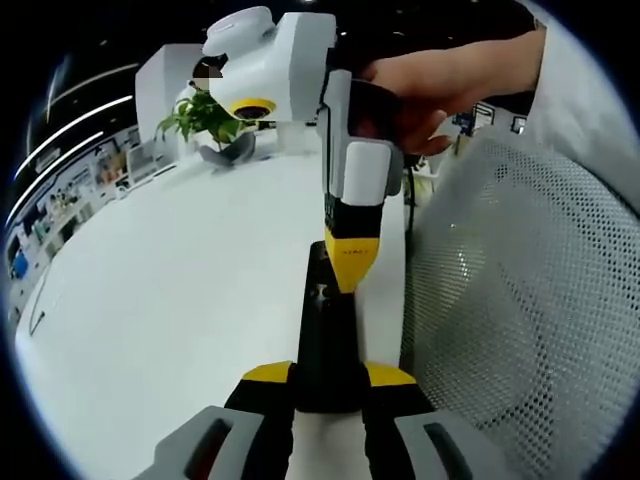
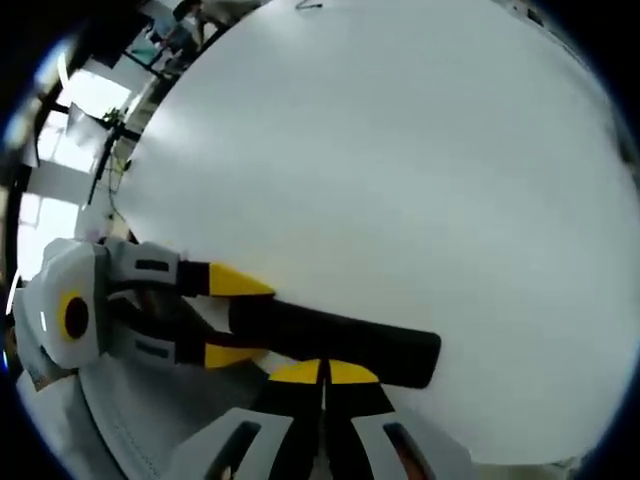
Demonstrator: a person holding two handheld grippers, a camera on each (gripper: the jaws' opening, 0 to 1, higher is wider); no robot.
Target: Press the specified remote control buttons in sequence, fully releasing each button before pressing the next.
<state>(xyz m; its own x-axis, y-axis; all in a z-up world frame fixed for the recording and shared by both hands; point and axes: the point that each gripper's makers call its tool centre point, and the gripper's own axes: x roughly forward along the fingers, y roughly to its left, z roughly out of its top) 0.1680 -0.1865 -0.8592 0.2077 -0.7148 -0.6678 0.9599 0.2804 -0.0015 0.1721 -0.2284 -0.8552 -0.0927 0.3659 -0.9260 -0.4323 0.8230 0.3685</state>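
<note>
In the left gripper view, nearest the camera, the left gripper [image 1: 328,385] has its yellow-tipped jaws closed against the two sides of the near end of a black remote control [image 1: 326,335], holding it. The remote control runs straight away from the camera over the white desk [image 1: 170,300]. The right gripper [image 1: 351,262] comes down from above, its yellow tips together and resting on the remote control's top face about midway along it. A person's hand [image 1: 440,85] grips the right gripper's white body. A potted green plant [image 1: 212,125] stands at the far side of the desk, and a white mesh chair back [image 1: 520,300] lies just beside the desk edge at the right.

In the right gripper view, the right gripper [image 2: 323,374] sits at the bottom, jaws shut with yellow tips meeting at the remote control's [image 2: 340,340] edge, clasping nothing. The remote control lies across the desk [image 2: 400,170]. The left gripper [image 2: 215,318] enters from the left, its jaws clamping the remote control's left end.
</note>
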